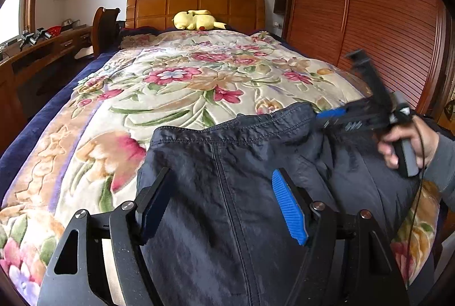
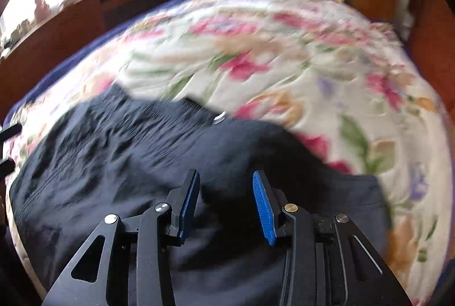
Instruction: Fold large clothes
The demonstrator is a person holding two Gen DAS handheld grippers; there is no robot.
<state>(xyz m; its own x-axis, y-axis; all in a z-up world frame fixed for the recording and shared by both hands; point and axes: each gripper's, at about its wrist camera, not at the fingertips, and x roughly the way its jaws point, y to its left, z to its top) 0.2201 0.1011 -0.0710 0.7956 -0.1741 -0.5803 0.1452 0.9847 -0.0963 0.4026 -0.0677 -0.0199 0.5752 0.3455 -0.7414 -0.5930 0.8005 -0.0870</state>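
Two claws are in my hands, and both point down at a big dark garment (image 1: pixel 227 192) that lies spread out on the bed. My left claw (image 1: pixel 224 200) hangs just over the middle of the cloth, near a long seam that runs down it. Its two fingers stand wide apart, and nothing is pinched between them. One blue pad (image 1: pixel 290 209) shows on the right finger. My right claw (image 2: pixel 224 200) is over the right part of the garment, with its fingers partly apart. They do not squeeze the cloth; I only see dark fabric below the gap. That view is blurry, so small things are hard to make out. From the left view I can see my right hand (image 1: pixel 406 143) gripping the handle of the right claw, with a grey sleeve (image 1: pixel 443 163) on my arm, close to the garment's top edge on the right side. The top edge has a stitched band and lies across the bed, facing the headboard. Under the garment is a flowery blanket (image 1: pixel 176 84) in cream, pink and green. A yellow soft toy (image 1: pixel 196 20) lies far away by the wooden headboard (image 1: pixel 196 4). A tall wooden wardrobe (image 1: pixel 369 15) stands at the right of the bed.
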